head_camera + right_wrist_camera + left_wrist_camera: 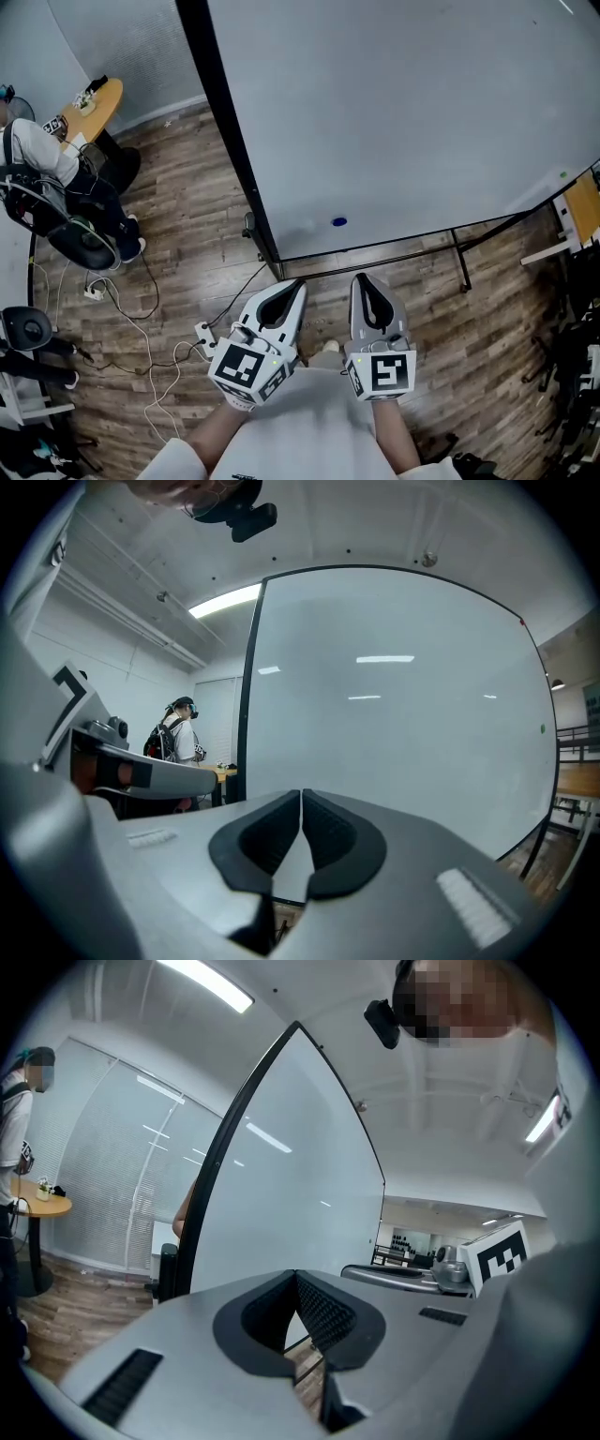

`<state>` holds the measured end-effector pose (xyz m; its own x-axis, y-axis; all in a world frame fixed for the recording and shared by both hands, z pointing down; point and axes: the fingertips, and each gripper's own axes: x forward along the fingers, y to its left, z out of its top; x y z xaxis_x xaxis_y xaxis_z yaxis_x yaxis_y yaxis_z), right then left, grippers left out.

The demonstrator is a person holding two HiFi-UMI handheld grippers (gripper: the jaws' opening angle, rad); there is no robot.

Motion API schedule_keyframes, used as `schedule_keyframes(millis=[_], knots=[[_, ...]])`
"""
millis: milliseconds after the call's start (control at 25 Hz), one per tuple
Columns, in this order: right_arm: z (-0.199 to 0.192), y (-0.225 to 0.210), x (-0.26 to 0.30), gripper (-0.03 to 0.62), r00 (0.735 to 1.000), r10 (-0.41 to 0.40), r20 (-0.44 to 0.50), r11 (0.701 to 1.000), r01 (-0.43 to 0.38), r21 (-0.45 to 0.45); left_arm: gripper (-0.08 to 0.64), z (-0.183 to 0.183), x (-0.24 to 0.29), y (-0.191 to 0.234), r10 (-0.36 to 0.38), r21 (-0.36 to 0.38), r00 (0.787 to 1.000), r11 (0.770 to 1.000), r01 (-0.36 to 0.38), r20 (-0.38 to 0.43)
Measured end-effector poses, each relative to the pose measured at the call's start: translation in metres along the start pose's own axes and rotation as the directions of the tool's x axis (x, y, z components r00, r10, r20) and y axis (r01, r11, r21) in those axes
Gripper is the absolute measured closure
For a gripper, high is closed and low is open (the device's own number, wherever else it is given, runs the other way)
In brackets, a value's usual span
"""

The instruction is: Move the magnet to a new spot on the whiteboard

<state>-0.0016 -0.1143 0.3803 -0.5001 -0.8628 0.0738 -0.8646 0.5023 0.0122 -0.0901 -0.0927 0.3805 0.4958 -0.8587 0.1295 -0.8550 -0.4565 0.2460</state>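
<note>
A small blue magnet (pixel 338 222) sticks low on the big whiteboard (pixel 403 103), just above its bottom frame. Both grippers hang close to the person's body, short of the board. My left gripper (pixel 298 284) points up at the board's lower edge, jaws together, nothing between them. My right gripper (pixel 360 280) sits beside it, also shut and empty, its tips below and slightly right of the magnet. In the left gripper view the whiteboard (pixel 281 1166) fills the middle beyond the closed left gripper (pixel 294 1277). The right gripper view shows the whiteboard (pixel 394 714) over the closed right gripper (pixel 302 796); no magnet shows there.
The board stands on a black metal stand (pixel 461 258) over wood flooring. Cables and a power strip (pixel 202 333) lie on the floor at left. A person (pixel 37 155) sits by a round wooden table (pixel 94 103) at far left. Shelving and gear stand at right (pixel 577 356).
</note>
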Motion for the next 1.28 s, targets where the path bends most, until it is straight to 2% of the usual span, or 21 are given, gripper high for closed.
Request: schedule_keyframes(millis=[280, 440, 760, 1280], knots=[[-0.011, -0.008, 0.014, 0.58, 1.0, -0.009, 0.006, 1.0, 0.009, 0.026, 0.554, -0.006, 0.009, 0.01, 0.041, 0.009, 0.999, 0.999, -0.041, -0.011], [-0.014, -0.008, 0.03, 0.532, 1.0, 0.012, -0.007, 1.0, -0.012, 0.015, 0.554, -0.009, 0.017, 0.017, 0.058, 0.011, 0.998, 0.998, -0.058, -0.019], [-0.031, -0.008, 0.059, 0.482, 0.999, 0.017, -0.035, 0.999, -0.015, 0.044, 0.554, -0.014, 0.027, 0.031, 0.074, 0.003, 0.996, 0.997, -0.074, -0.041], [-0.06, -0.017, 0.099, 0.439, 0.997, 0.017, -0.081, 0.998, -0.011, 0.069, 0.554, -0.023, 0.035, 0.053, 0.119, -0.015, 0.991, 0.993, -0.121, -0.062]])
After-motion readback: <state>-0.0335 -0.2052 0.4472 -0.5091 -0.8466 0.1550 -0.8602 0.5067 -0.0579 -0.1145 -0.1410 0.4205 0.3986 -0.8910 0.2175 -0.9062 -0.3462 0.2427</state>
